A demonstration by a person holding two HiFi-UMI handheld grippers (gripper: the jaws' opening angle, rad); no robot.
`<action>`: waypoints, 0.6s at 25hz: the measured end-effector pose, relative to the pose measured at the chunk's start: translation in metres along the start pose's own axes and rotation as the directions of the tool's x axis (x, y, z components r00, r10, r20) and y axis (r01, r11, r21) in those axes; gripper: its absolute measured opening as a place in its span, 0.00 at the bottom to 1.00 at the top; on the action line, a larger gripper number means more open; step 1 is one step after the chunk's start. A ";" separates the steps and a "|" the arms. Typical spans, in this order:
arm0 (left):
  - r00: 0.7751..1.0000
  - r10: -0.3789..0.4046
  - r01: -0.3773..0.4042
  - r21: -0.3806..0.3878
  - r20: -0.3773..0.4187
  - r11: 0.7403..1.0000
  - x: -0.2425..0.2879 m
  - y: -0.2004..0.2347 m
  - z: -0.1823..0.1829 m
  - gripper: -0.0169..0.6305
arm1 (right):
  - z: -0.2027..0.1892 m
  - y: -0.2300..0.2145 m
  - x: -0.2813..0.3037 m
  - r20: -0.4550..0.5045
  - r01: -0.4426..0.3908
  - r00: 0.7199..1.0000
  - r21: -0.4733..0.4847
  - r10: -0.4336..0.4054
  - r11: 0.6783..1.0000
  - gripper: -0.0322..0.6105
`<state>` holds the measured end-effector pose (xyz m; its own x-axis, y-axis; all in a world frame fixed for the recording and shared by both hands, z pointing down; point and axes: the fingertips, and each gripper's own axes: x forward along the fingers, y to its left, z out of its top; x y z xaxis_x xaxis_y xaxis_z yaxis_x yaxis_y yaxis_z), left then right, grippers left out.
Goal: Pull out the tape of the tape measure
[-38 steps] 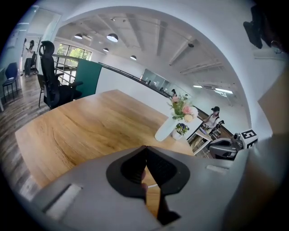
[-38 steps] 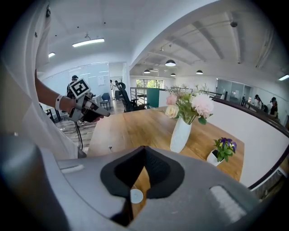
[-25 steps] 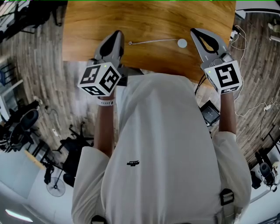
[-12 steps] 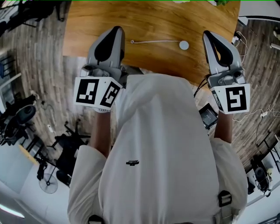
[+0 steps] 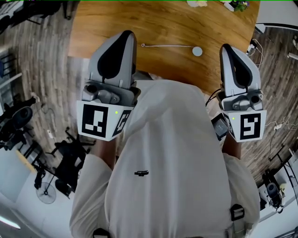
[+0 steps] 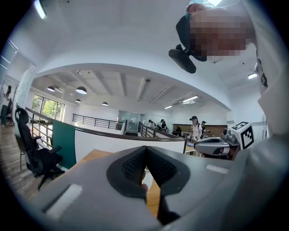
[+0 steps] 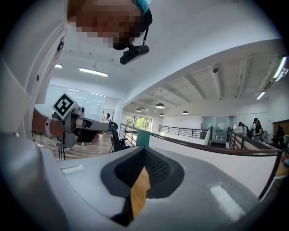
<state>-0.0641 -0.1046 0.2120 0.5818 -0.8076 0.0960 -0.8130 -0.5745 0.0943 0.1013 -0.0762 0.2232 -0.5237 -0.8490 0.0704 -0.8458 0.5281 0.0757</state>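
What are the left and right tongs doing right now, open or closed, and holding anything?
Left tongs: closed, holding nothing.
Right tongs: closed, holding nothing.

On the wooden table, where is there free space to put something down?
The table is bare across the wide band between the tape measure, its thin tape, and the small items at the far edge. The near edge is crowded: the left gripper and right gripper overlap it in the head view.
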 end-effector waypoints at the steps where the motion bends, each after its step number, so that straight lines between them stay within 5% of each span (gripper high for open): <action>1: 1.000 0.006 -0.006 0.007 0.008 1.000 -0.002 -0.001 0.003 0.05 | 0.002 0.001 -0.001 0.007 0.004 1.000 0.007 -0.004 1.000 0.05; 15: 0.998 0.015 -0.014 0.014 -0.063 1.000 0.007 -0.008 -0.032 0.05 | -0.032 0.001 -0.010 -0.046 0.069 0.997 0.019 -0.068 0.997 0.05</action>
<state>-0.0527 -0.1010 0.2440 0.5695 -0.8063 0.1596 -0.8216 -0.5647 0.0787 0.1092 -0.0663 0.2539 -0.4597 -0.8812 0.1104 -0.8817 0.4677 0.0617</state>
